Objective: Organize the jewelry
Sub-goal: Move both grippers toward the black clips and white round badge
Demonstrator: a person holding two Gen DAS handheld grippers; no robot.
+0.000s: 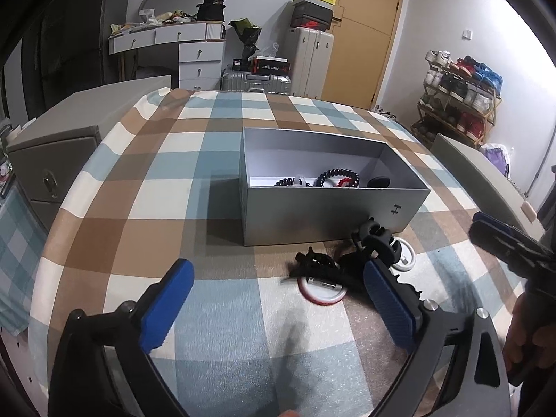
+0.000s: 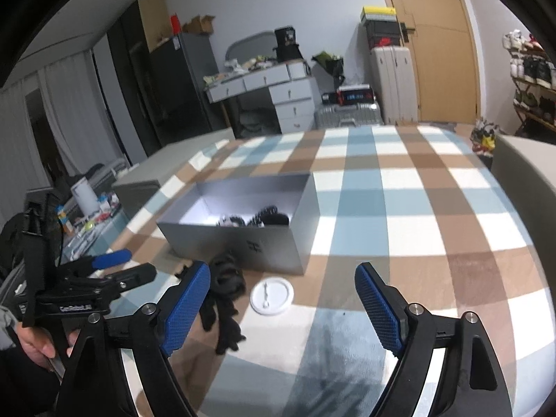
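With the left gripper (image 1: 278, 299) and right gripper (image 2: 283, 307) both spread wide and empty, a grab at the tangled black hair ties (image 2: 226, 299) near the grey box (image 2: 264, 246) could drag the white disc (image 2: 272, 295) along

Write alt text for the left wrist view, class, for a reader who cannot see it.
The open left gripper hovers above black hair accessories and a round badge on a checked cloth, before an open grey box holding more.
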